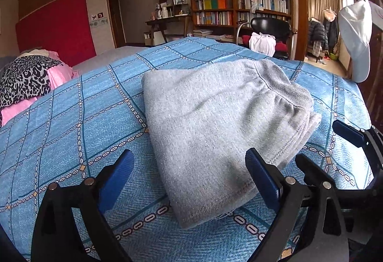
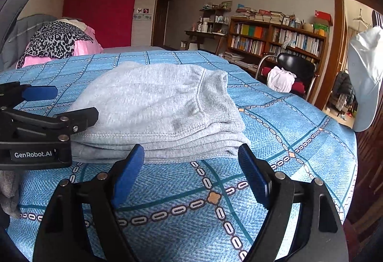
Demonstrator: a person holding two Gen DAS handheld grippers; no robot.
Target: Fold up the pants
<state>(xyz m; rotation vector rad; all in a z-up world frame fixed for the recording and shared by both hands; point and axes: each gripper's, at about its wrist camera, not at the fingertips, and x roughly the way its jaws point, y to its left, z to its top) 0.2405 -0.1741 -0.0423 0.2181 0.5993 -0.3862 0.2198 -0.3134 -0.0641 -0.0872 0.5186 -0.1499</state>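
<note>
The grey pants [image 1: 215, 125] lie folded in a compact stack on the blue patterned bedspread [image 1: 71, 123], waistband toward the far right. My left gripper [image 1: 189, 166] is open, its blue pads straddling the near corner of the stack, holding nothing. The right gripper's fingers [image 1: 347, 132] show at the right edge of the left wrist view. In the right wrist view the pants [image 2: 155, 108] lie just beyond my open, empty right gripper [image 2: 191, 161]. The left gripper [image 2: 40, 104] shows at the left, beside the stack.
A pink and leopard-print heap [image 1: 28, 85] lies at the bed's far left. A black chair with a white bag [image 1: 265, 39] and bookshelves [image 1: 239, 10] stand beyond the bed. A white cap [image 1: 356, 37] hangs at the right. The bed edge drops off at the right.
</note>
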